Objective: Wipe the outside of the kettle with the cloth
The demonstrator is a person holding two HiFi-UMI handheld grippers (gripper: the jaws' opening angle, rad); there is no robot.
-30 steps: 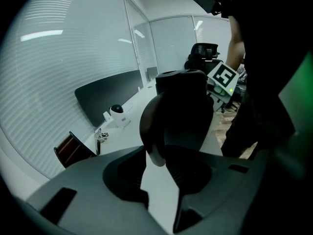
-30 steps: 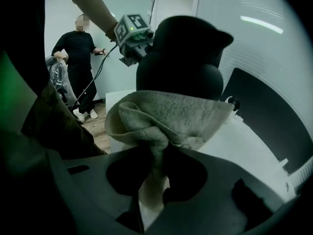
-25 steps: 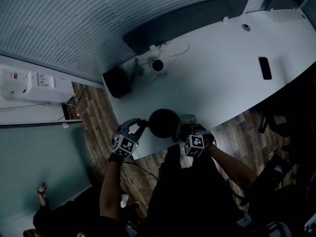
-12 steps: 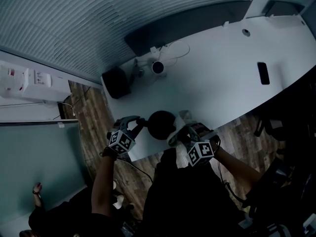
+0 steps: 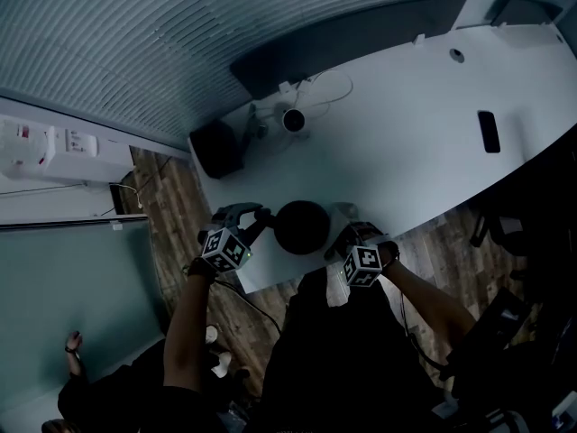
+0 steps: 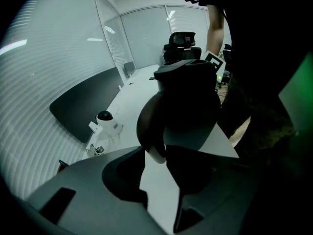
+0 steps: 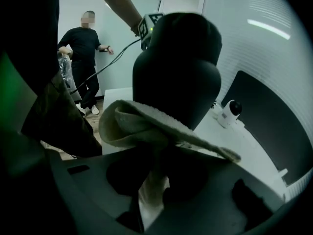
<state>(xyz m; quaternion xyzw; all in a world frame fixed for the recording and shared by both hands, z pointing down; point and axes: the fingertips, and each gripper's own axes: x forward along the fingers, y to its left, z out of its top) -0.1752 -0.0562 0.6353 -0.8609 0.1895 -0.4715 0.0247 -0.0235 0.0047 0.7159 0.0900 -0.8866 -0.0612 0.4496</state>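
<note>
A black kettle [image 5: 301, 226] stands near the front corner of the white table [image 5: 406, 133]. My left gripper [image 5: 260, 216] comes at it from the left. In the left gripper view the kettle's handle [image 6: 149, 131] fills the gap at the jaw tips of the left gripper [image 6: 156, 160]. The jaws have just been easing open a little with the handle still between them. My right gripper [image 5: 343, 240] is on the kettle's right, shut on a pale cloth [image 7: 146, 126]. The cloth folds over the jaws and lies against the kettle's wall [image 7: 176, 67].
A small white camera [image 5: 292, 120] with its cable stands farther back on the table. A black phone [image 5: 488, 131] lies at the far right and a black box [image 5: 215, 148] stands at the left end. A person [image 7: 83, 58] stands on the floor behind the kettle.
My right gripper with the cloth dropped back from the kettle half a second ago and has come up against its side again. The left gripper has stayed at the handle and rolled slightly.
</note>
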